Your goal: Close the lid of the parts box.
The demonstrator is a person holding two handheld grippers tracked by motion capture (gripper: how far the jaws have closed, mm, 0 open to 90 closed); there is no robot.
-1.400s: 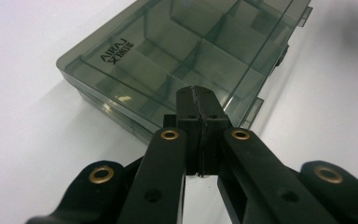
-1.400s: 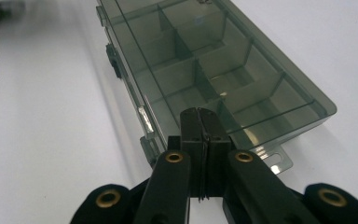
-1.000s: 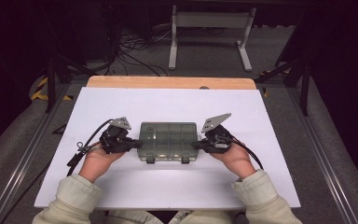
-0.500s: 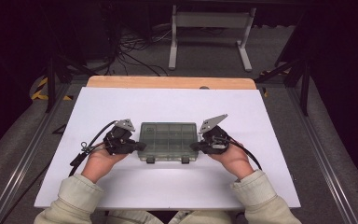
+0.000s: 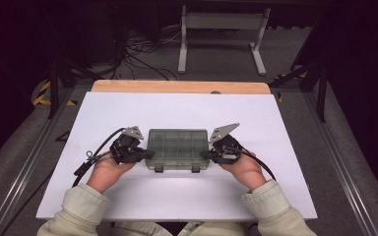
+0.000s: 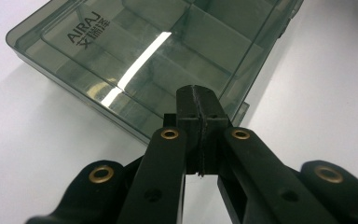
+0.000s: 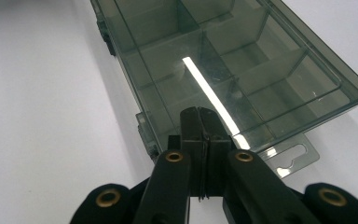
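Slippage is the main risk, judged from the closed jaws: the left gripper (image 5: 147, 154) and right gripper (image 5: 204, 154) are pressed shut-tipped against opposite ends of the box (image 5: 178, 149), mid-table (image 5: 275, 128), gripping nothing. Uneven pushing could twist or skid it. Compared with earlier, little is changed; the box looks slightly shifted.

Glossy smoky clear-plastic box (image 6: 135, 56) on a matt white tabletop (image 5: 128, 113).
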